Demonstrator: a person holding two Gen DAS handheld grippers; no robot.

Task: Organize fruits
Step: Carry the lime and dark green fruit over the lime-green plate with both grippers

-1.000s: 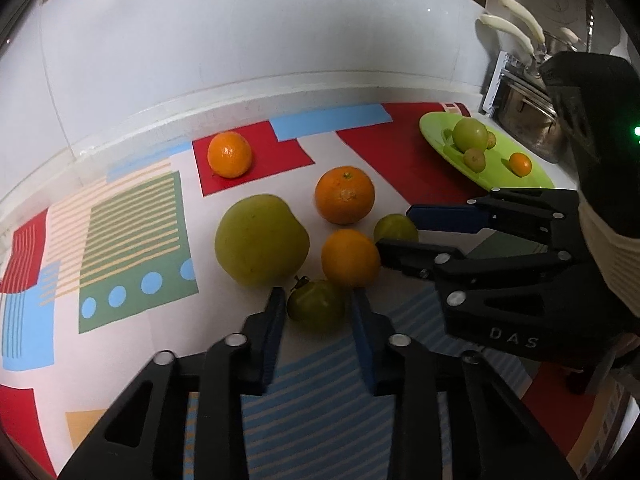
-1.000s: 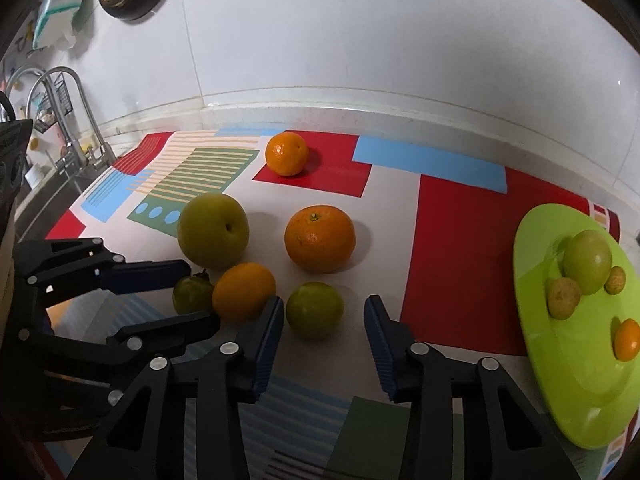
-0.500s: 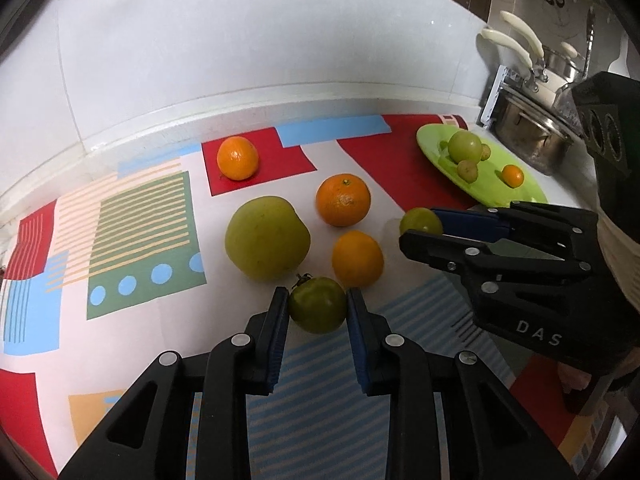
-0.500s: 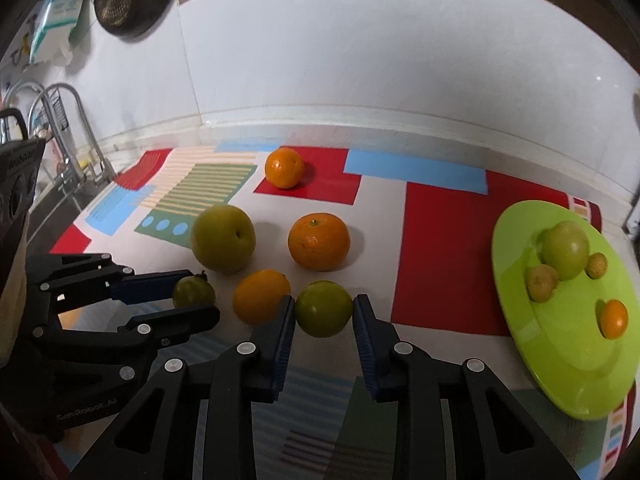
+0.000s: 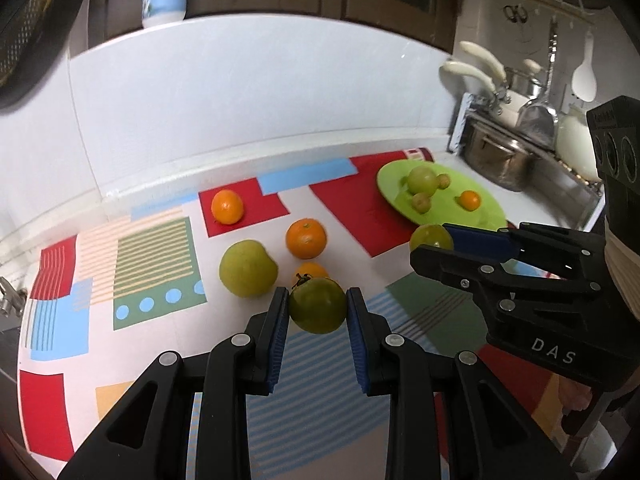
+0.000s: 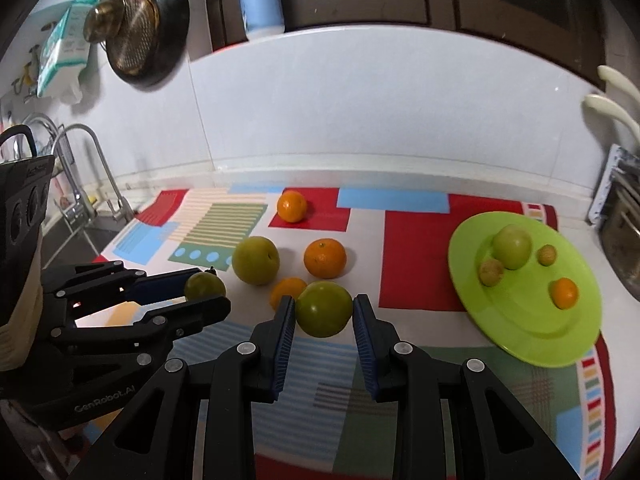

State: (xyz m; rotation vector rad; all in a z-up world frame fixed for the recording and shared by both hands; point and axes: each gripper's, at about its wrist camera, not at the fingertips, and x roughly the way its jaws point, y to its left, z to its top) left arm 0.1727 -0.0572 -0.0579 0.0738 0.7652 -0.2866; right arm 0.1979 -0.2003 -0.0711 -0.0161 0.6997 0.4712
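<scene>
My left gripper (image 5: pixel 318 312) is shut on a dark green tomato (image 5: pixel 318 305) and holds it above the patterned mat. My right gripper (image 6: pixel 324 312) is shut on a green round fruit (image 6: pixel 324 309), also lifted; this fruit shows in the left wrist view (image 5: pixel 429 237). On the mat lie a large green fruit (image 5: pixel 247 268), a big orange (image 5: pixel 306 239), a small orange (image 5: pixel 227 206) and another orange (image 5: pixel 312 270) partly hidden behind the tomato. A lime green plate (image 6: pixel 528 320) at the right holds several small fruits.
A steel pot and rack (image 5: pixel 500 156) stand beyond the plate at the right. A sink tap (image 6: pixel 84 172) is at the left. The white backsplash wall (image 6: pixel 360 112) runs behind the mat. A pan (image 6: pixel 144 36) hangs on the wall.
Both grippers closed on their fruits and lifted them off the mat; both views rose and pulled back.
</scene>
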